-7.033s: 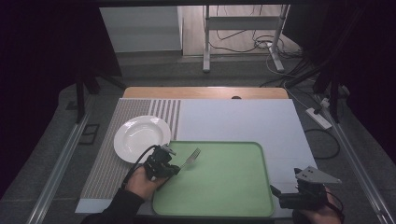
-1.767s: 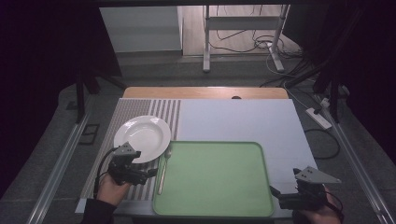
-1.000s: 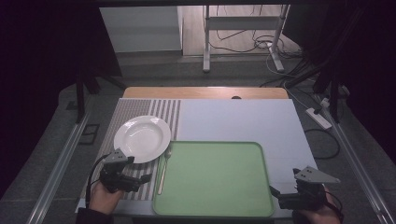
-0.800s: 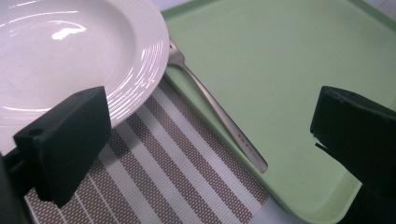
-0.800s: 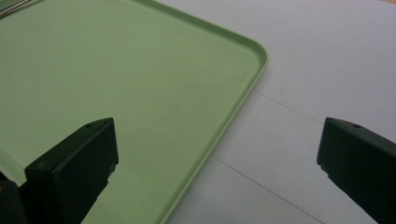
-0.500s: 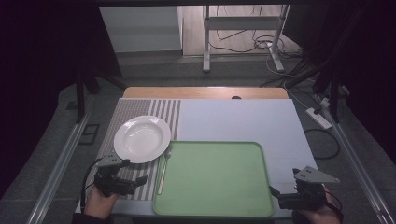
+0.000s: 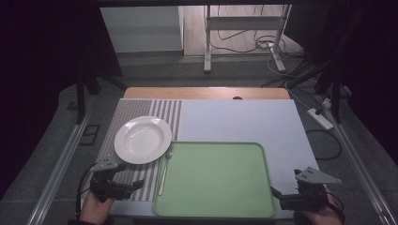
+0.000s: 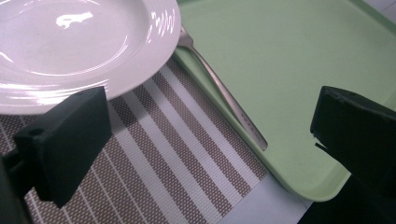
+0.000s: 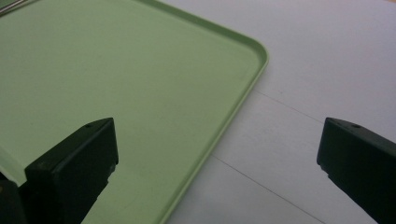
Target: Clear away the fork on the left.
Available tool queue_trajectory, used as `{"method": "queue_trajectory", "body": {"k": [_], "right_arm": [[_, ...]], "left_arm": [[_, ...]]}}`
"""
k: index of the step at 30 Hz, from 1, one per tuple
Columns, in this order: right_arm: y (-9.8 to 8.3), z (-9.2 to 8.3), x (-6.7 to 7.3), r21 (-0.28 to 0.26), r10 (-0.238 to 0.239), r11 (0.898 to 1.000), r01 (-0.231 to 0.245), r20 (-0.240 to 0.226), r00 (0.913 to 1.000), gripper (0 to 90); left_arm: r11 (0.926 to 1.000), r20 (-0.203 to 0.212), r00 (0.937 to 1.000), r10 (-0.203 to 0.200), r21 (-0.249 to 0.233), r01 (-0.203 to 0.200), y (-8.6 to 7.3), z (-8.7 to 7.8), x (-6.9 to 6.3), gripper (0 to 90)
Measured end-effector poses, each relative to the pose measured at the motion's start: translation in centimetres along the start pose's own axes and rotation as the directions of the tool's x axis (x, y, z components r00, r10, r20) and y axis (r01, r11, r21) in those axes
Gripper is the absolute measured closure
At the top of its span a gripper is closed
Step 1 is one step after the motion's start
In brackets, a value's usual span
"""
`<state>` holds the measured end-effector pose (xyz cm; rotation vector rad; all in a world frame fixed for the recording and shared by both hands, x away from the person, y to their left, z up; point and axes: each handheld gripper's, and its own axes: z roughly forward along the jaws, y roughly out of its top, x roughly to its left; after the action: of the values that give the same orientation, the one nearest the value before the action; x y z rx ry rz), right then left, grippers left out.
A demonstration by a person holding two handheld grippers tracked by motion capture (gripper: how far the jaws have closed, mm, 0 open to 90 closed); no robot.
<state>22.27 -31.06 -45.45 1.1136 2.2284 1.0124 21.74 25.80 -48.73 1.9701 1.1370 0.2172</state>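
Note:
A silver fork (image 7: 164, 168) lies on the striped placemat (image 7: 141, 117), along the left rim of the green tray (image 7: 213, 178) and just right of the white plate (image 7: 142, 139). My left gripper (image 7: 133, 185) hovers near the table's front left corner, open and holding nothing. From the left gripper view, the fork (image 8: 224, 93) runs between the plate (image 8: 70, 42) and the tray (image 8: 303, 60), ahead of the wide-apart jaws. At the front right, my right gripper (image 7: 277, 194) is open and points at the tray's near right corner (image 9: 116, 70).
A pale blue mat (image 7: 244, 122) covers the table behind and right of the tray. The wooden table edge (image 7: 206, 93) runs along the back. Cables and a power strip (image 7: 319, 117) lie on the floor to the right.
My left gripper let go of the fork beside the tray and has drawn back toward the front left corner. The right gripper has stayed put.

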Motion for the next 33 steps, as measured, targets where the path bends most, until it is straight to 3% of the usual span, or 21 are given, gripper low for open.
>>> {"method": "queue_trajectory", "body": {"k": [13,19,33], "right_arm": [[0.0,0.0,0.0,0.003,-0.001,1.000,0.001,0.001,1.0000,0.0],[0.0,0.0,0.0,0.002,-0.001,1.000,0.001,0.002,1.0000,0.0],[0.0,0.0,0.0,0.006,-0.002,1.000,0.002,0.002,1.0000,0.0]], "left_arm": [[0.9998,-0.018,0.9997,-0.017,0.010,0.018,-1.3,-0.8,0.0,0.0],[0.9997,-0.027,0.9994,-0.023,-0.011,0.022,-1.6,-1.3,0.0,0.0],[1.0000,-0.092,0.9957,0.001,-0.003,-0.002,-2.2,-2.1,-0.5,0.0]]}}
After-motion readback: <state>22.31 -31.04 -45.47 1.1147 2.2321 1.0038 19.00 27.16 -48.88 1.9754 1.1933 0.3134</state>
